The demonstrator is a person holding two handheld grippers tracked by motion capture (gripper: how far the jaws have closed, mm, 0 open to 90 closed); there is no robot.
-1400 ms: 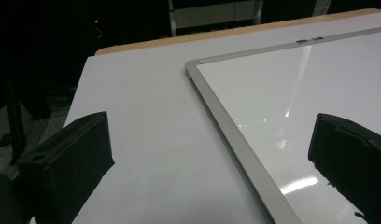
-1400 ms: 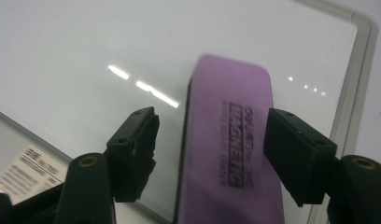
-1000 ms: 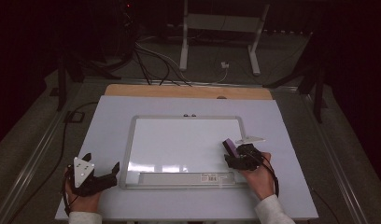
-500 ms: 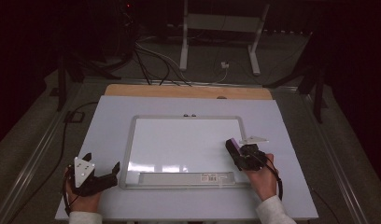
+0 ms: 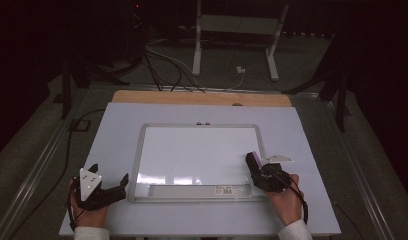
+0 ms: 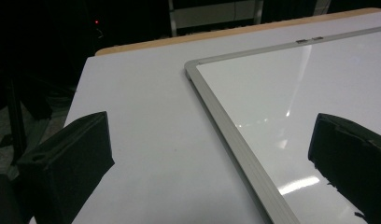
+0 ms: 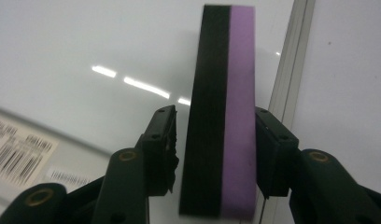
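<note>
Two grippers in frame. Right gripper point(image 5: 257, 167) at lower right of the high view holds an eraser point(image 7: 223, 116) on edge between its jaws, over the whiteboard point(image 5: 192, 150). Left gripper point(image 5: 104, 192), lower left, gapes empty. Step judged: wiping; next needs the eraser pressed down flat.

I am seeing a barcode label point(image 7: 21, 151) sitting on the whiteboard's tray point(image 5: 192, 190), but its print is staying too blurred and small for me to read.
</note>
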